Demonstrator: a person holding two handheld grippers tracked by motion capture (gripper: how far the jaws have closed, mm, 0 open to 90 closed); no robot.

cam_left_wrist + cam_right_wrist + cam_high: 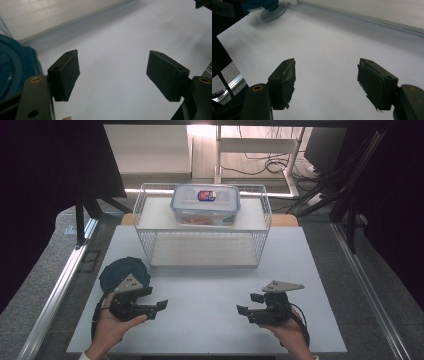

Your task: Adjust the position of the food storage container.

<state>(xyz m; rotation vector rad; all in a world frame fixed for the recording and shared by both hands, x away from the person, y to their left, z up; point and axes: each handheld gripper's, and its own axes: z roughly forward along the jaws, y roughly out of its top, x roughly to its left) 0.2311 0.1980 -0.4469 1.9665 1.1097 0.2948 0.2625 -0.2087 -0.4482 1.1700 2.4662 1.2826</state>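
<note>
Both claws rest low over the white counter [210, 320], and by the look of things nothing is under way yet. The left claw [161, 308] stands wide, with only bare counter between its pads [65, 75]. The right claw [245, 306] is likewise wide and holds nothing, its worn pads [283, 82] framing plain white surface. The two point toward each other across the open middle of the counter, well apart.

Just behind the left claw, nearly touching its body, lies a round dark-blue lid or dish [124, 273]; it is the nearest thing to either claw and looks untouched.

Farther off, beyond both claws, stands a white wire basket shelf [150, 220]. On its upper tier sits a clear lidded food box [205, 204], closed, with something orange inside. Any grasp, lift or placing is still to come.
</note>
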